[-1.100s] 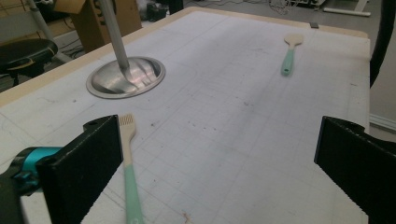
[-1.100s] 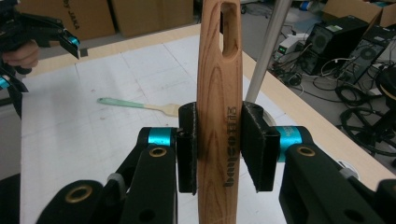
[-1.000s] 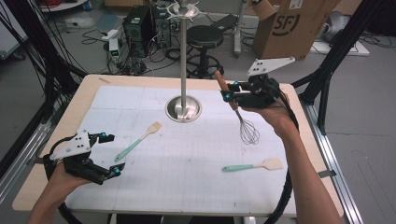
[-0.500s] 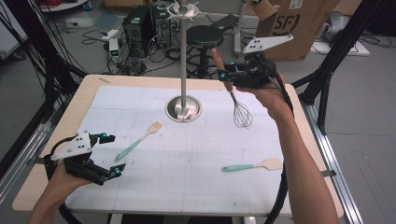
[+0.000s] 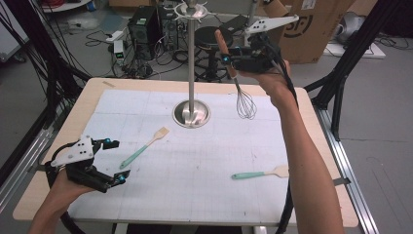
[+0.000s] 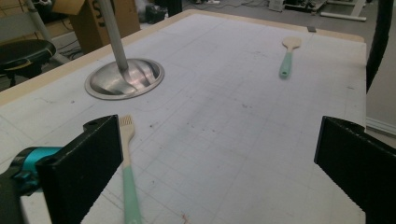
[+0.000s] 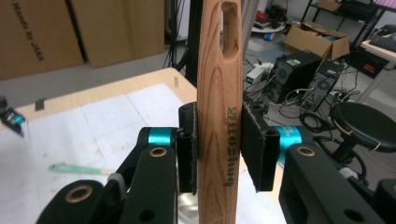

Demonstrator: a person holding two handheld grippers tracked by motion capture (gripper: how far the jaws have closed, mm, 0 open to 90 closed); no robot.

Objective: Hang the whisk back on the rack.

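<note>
Right gripper [image 5: 233, 57]: jaws clamped on the whisk's [image 5: 242, 92] wooden handle, wires hanging down, lifted above the table [image 5: 311, 146] beside the stand's pole [image 5: 191, 63].
Left gripper [image 5: 113, 161]: jaws wide apart, nothing between them, near a spatula [image 5: 143, 147].

You get even, soft indoor light across the table [image 5: 311, 146], with faint shadows. The steel stand base [image 6: 124, 78] throws mild glare. In the left gripper view, the near spatula [image 6: 130, 182] blurs. The whisk handle [image 7: 219, 107] looks sharp; its background is softer.
</note>
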